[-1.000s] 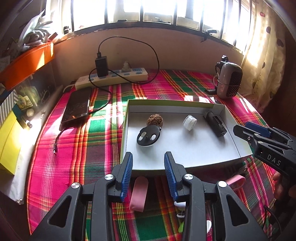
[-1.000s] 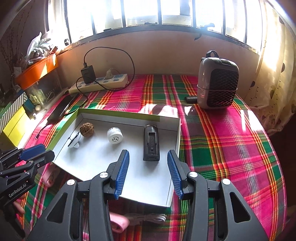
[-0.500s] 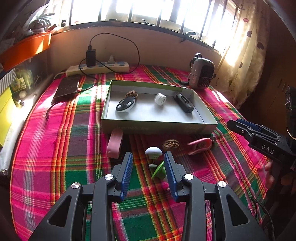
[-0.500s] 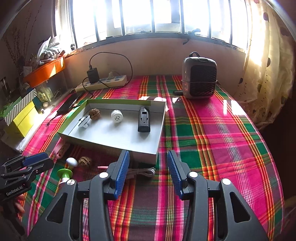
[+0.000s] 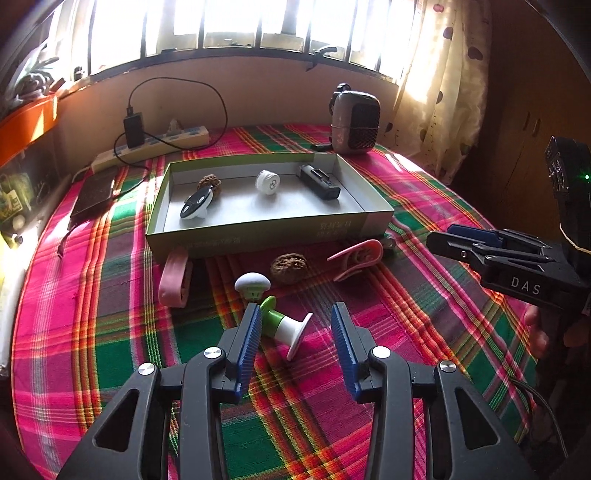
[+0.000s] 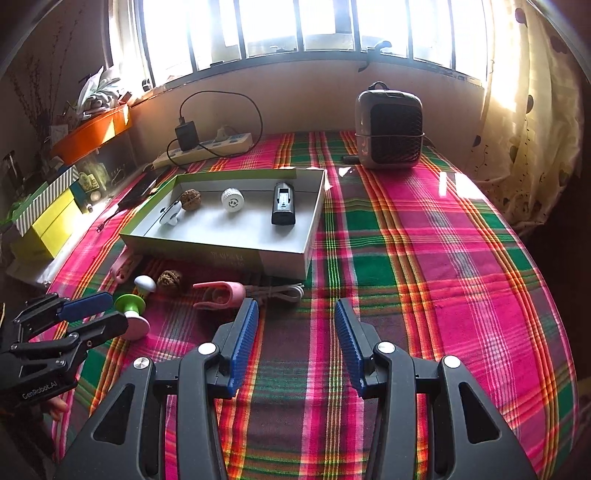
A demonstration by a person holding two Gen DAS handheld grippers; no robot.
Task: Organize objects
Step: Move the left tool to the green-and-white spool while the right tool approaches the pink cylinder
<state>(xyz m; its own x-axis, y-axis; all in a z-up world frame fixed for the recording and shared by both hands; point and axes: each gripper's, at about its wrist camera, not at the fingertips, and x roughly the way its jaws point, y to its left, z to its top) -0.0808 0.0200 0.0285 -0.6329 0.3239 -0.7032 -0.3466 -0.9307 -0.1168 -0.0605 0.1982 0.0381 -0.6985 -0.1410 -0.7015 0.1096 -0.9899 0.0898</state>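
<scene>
- We see the green-and-white spool toy [image 5: 282, 326] lying tipped on the plaid tabletop [image 5: 424, 295], near the box.
- Our left gripper [image 5: 295, 319] hovers just over it, fingers wide apart, holding nothing.
- Beside it lie a walnut [image 5: 289, 267] and a pink clip [image 5: 356, 257].
- The shallow box [image 6: 221, 253] holds a black battery [image 6: 283, 204].
- Our right gripper [image 6: 295, 317] is open and empty too.

Sunlit barred window [image 6: 295, 29], spotted curtain [image 6: 532, 110], plaid tablecloth [image 6: 443, 240]
</scene>
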